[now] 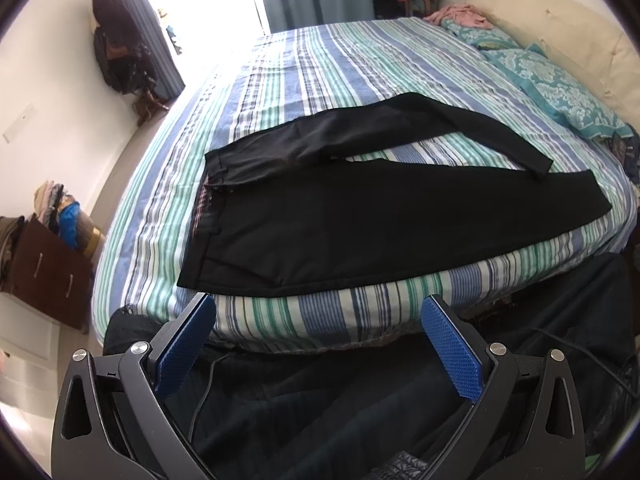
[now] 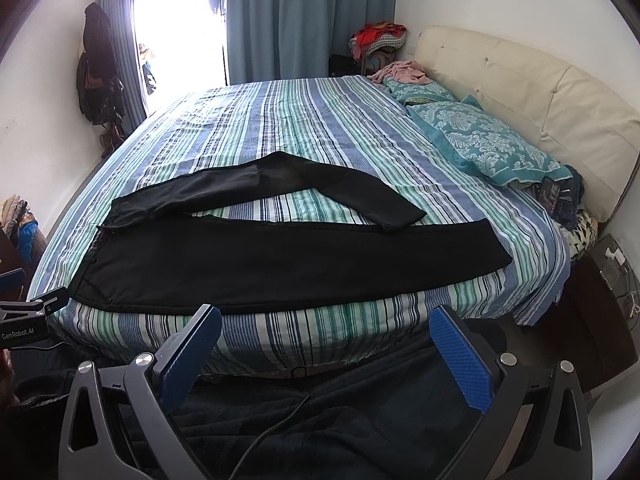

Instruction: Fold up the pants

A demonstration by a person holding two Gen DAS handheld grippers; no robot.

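Note:
Black pants [image 1: 320, 224] lie spread flat on the striped bed [image 1: 304, 76], waistband at the left, both legs running right. The near leg lies along the front edge; the far leg angles away and its cuff crosses back toward the near one. The pants also show in the right wrist view [image 2: 280, 258] on the bed [image 2: 304, 120]. My left gripper [image 1: 320, 320] is open and empty, held off the bed's front edge, below the pants' hip. My right gripper [image 2: 326, 332] is open and empty, off the front edge below the near leg. The left gripper's tip shows at the left edge [image 2: 24, 304].
Teal pillows [image 2: 492, 144] and a cream headboard [image 2: 532, 92] stand at the right. A pink garment [image 2: 400, 70] lies at the bed's far corner. A brown drawer unit with clothes [image 1: 44, 264] stands left. Dark cloth and a cable [image 2: 280, 420] lie below the grippers. A dark nightstand [image 2: 600, 292] is at the right.

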